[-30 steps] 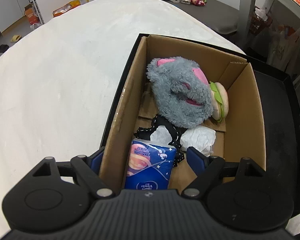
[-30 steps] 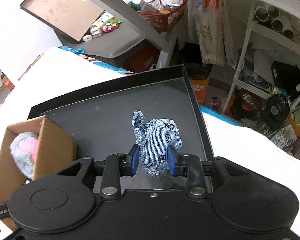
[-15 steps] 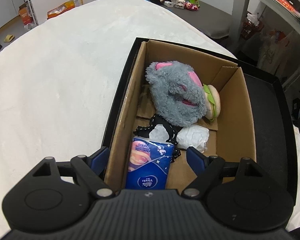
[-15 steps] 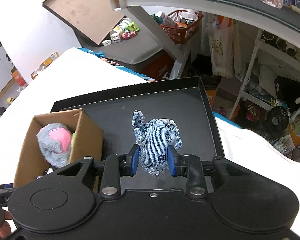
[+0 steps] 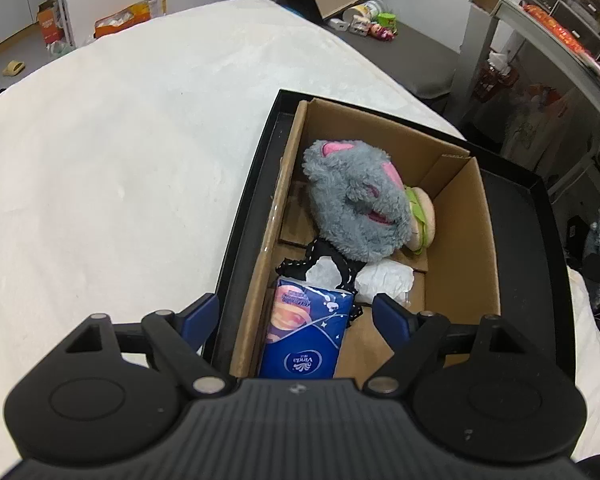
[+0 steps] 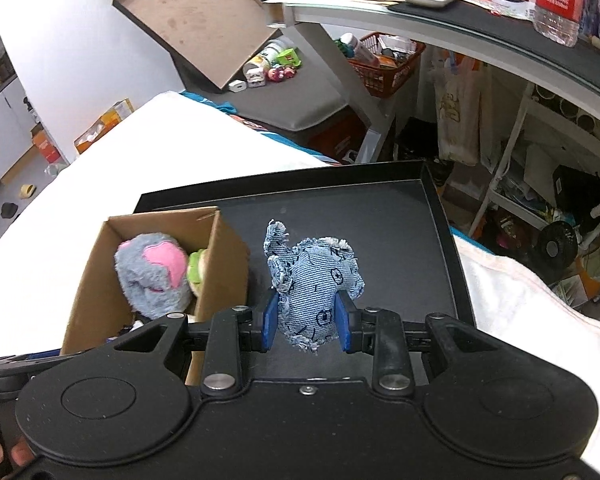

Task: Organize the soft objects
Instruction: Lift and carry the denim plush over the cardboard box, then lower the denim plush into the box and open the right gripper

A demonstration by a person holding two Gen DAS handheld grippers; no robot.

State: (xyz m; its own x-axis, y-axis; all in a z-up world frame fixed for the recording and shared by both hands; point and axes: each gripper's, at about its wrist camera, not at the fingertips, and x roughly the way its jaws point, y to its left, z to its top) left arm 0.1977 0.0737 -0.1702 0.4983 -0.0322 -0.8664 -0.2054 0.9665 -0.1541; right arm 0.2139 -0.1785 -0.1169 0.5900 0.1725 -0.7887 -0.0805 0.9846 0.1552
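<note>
My right gripper (image 6: 307, 322) clamps a denim plush elephant (image 6: 314, 286) above the black tray (image 6: 440, 216); cardboard box (image 6: 224, 268) at nine o'clock. My left gripper (image 5: 298, 318) gapes, empty.

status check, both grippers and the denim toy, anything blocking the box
Left gripper open, empty, over cardboard box. Right gripper shut on denim toy, above black tray. Box opening unobstructed.
</note>
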